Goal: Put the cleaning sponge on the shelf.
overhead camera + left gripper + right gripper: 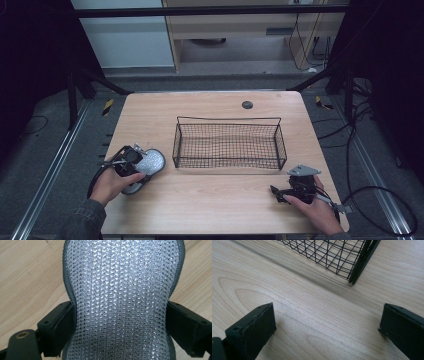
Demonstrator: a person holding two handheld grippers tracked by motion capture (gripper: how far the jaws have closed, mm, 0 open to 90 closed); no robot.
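Observation:
A silvery, glittering mesh pad (152, 160) with a dark grey sewn edge lies on the wooden table (215, 205) near its left side. My left gripper (142, 168) is shut on it. In the left gripper view the two black jaws press on the narrow waist of the mesh pad (122, 285) from both sides, around my left gripper (120, 322). At the front right of the table my right gripper (276, 192) is held by a hand. Its jaws stand open over bare wood, with my right gripper (327, 322) holding nothing.
A black wire basket (227, 120) stands empty in the middle of the table, right of the pad. A corner of the basket (352, 277) rises just beyond the right jaws. A small dark round cap (247, 104) sits near the far edge.

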